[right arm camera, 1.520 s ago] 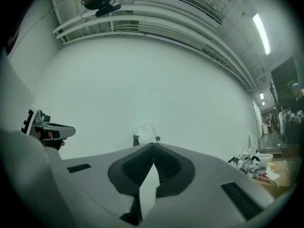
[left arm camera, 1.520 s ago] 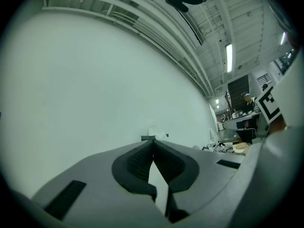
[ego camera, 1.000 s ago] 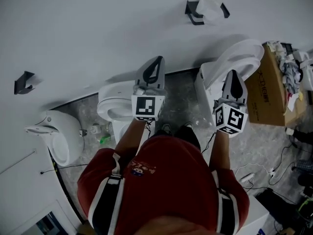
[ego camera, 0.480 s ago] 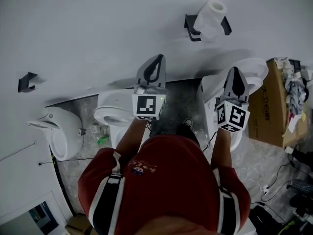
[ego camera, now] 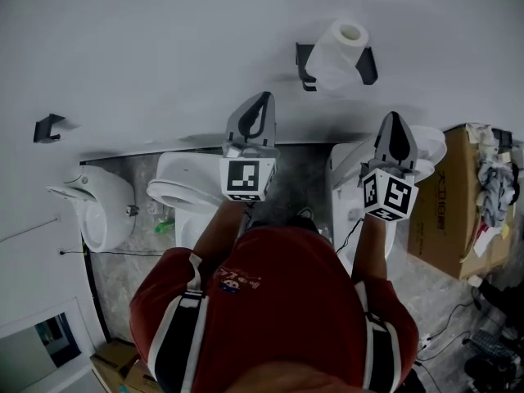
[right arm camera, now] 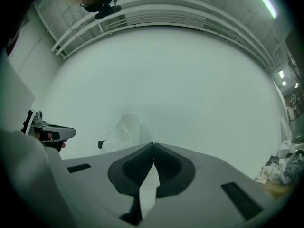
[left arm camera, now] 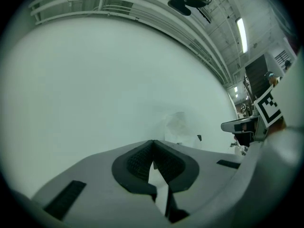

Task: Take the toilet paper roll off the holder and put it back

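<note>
Just one roll (ego camera: pixel 337 51), two grippers (ego camera: pixel 263 98) (ego camera: pixel 394 118).

Overhead; claw cameras toward shared wall (ego camera: pixel 123 47)

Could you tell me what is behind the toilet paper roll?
A black holder fixed to the white wall shows on both sides of the toilet paper roll. Its middle part is covered by the roll.

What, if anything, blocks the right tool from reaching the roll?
Probably yes, it can reach: only bare wall lies between the roll and the right tool, though its jaws are shut.
</note>
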`<state>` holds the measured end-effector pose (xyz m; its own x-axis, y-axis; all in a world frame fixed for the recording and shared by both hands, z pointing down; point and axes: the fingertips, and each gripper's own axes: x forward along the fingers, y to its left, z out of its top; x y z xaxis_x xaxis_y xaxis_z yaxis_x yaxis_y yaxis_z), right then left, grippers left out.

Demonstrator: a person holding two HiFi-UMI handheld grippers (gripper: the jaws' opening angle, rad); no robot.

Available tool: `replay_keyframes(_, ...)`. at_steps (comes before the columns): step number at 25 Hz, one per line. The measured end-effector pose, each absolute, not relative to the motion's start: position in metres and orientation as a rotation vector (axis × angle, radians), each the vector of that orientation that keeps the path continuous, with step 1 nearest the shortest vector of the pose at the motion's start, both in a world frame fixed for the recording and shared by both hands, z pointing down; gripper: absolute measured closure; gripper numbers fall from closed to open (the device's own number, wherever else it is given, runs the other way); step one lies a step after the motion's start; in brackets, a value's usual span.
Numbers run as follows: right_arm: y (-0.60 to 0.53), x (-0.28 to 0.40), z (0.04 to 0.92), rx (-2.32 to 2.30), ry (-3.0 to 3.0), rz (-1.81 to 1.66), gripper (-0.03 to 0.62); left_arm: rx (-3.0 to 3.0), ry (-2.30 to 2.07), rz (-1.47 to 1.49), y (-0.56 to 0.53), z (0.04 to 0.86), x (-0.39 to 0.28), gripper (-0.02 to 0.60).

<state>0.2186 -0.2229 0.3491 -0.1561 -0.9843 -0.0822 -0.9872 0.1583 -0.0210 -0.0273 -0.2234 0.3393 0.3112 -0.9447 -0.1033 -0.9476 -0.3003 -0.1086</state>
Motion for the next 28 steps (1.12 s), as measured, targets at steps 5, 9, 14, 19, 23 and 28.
replay_keyframes(5,-0.249,0.232,0.353,-1.925,2.372,0.041,0.583,-2.367,1.822,0.013,-0.238,0.342,-0.014,0.563)
replay_keyframes(9,-0.262,0.232,0.355,-1.896,2.395,0.034,0.583,-2.342,1.850,-0.020,-0.247,0.351,-0.013,0.563)
replay_keyframes(14,-0.278,0.230,0.357,-1.916,2.393,0.044,0.583,-2.358,1.862,-0.009,-0.264,0.356,-0.019,0.563)
replay_keyframes(19,-0.288,0.223,0.354,-1.946,2.378,0.060,0.583,-2.403,1.827,-0.008,-0.284,0.365,-0.021,0.563)
replay_keyframes(23,-0.295,0.223,0.349,-1.968,2.362,0.067,0.584,-2.425,1.794,-0.007,-0.294,0.366,-0.021,0.563)
replay_keyframes(28,-0.297,0.215,0.337,-1.956,2.358,0.088,0.583,-2.453,1.778,0.003,-0.302,0.370,-0.023,0.563)
